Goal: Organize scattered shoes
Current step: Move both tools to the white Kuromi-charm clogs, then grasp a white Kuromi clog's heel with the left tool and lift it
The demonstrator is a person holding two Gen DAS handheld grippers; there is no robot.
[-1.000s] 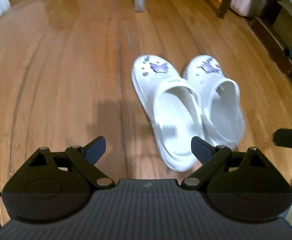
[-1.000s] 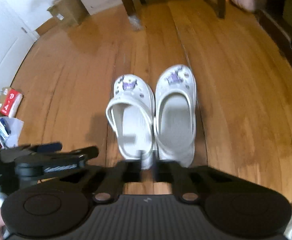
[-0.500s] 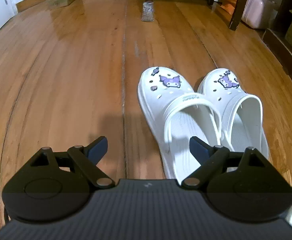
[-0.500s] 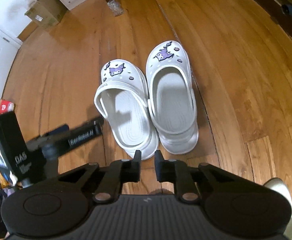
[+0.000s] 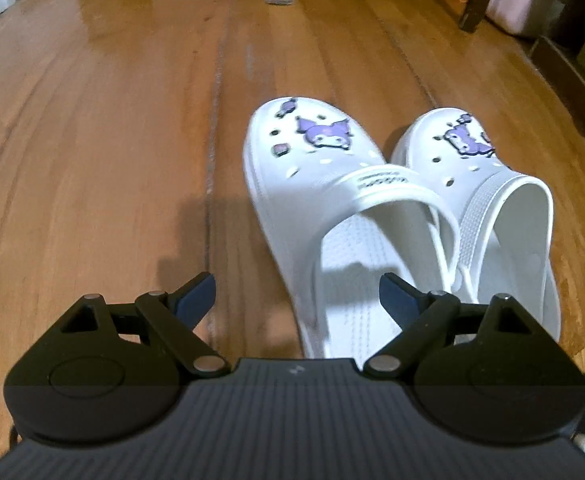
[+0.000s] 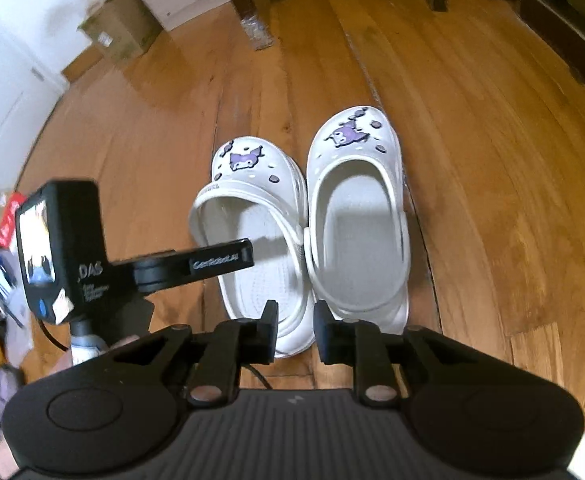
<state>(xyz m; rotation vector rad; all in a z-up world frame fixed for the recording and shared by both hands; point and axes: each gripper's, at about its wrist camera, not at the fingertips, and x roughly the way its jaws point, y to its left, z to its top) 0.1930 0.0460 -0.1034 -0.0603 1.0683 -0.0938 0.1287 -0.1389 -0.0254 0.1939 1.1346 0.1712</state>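
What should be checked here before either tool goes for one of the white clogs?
1. Left tool open wide enough for a clog: ok, fingers spread apart, nothing held.
2. Right tool open: ok for now, a narrow gap between its fingers, holding nothing; too narrow for a clog wall.
3. Left clog and right clog upright: ok, both on their soles on the wooden floor.
4. Pair aligned: ok, side by side, toes pointing the same way, touching or nearly so.
5. Heel straps: cannot tell for the right clog; the left clog's is folded forward.
6. Tools clear of each other: ok, the left tool's arm crosses over the left clog.
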